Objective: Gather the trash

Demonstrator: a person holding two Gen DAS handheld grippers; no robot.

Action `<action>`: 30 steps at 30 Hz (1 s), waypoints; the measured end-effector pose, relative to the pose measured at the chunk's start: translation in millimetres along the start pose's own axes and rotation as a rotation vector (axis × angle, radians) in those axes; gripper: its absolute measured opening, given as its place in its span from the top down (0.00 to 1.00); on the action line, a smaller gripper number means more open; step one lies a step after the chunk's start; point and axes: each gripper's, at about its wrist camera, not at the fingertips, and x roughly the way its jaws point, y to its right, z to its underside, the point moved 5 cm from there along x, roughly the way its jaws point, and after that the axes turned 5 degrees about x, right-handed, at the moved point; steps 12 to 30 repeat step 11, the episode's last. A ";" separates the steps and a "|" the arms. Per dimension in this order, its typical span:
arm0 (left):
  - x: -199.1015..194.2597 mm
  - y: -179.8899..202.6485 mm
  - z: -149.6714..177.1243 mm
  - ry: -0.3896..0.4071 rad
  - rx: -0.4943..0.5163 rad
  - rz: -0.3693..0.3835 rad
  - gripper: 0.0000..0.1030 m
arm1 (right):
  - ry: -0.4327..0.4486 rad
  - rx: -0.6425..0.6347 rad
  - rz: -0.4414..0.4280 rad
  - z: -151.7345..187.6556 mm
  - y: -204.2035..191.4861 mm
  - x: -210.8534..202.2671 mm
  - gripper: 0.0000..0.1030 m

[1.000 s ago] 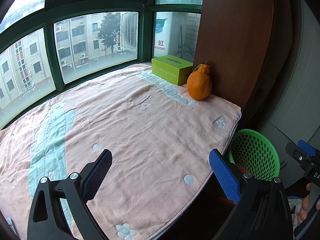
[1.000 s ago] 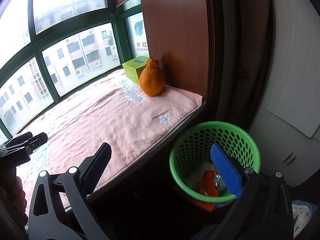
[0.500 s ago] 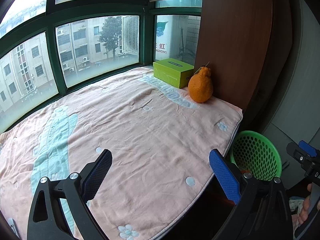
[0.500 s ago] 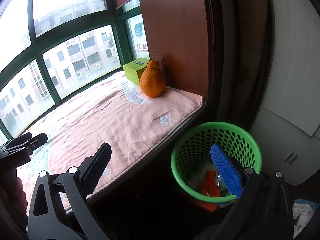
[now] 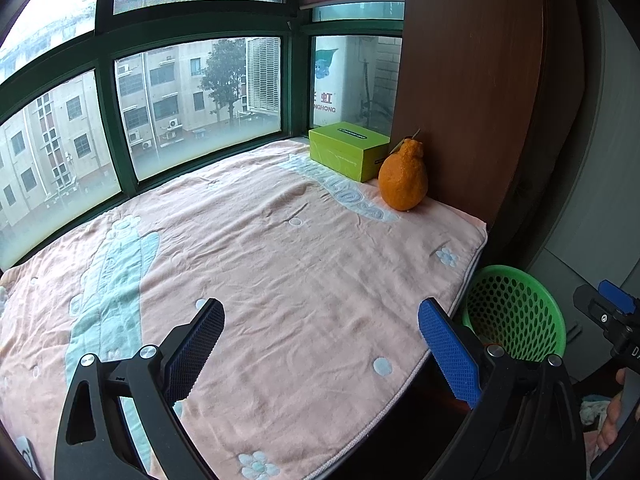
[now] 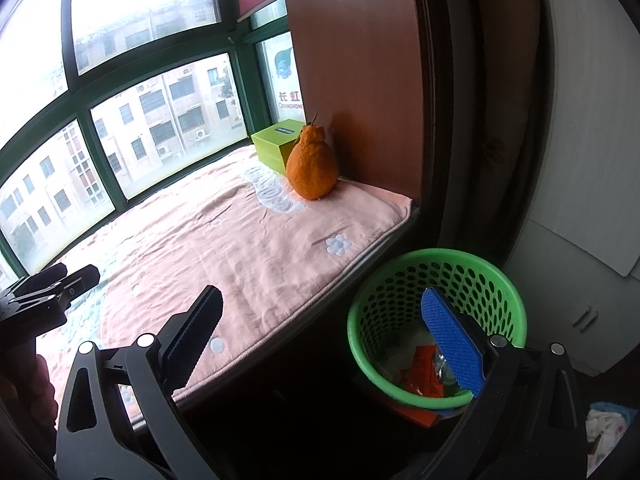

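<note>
A green perforated waste basket (image 6: 440,272) stands on the floor by the right end of the window seat; it also shows in the left wrist view (image 5: 516,312). Inside it lie red and silvery wrappers (image 6: 424,372). My left gripper (image 5: 320,344) is open and empty above the pink blanket (image 5: 280,248). My right gripper (image 6: 320,332) is open and empty, its right finger over the basket and its left finger over the seat's front edge.
An orange bumpy citrus fruit (image 5: 403,180) and a lime-green tissue box (image 5: 348,156) sit at the far right of the seat against a brown wooden panel (image 5: 460,80). Green-framed windows (image 5: 192,92) run behind. White cabinets (image 6: 580,160) stand right of the basket.
Both grippers have drawn back and up a little, so the seat and basket look slightly farther. Both stay open and empty.
</note>
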 end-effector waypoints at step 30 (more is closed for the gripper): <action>-0.8 0.4 -1.3 -0.003 -0.002 0.013 0.09 | -0.007 -0.008 -0.011 0.0 -4.6 3.6 0.04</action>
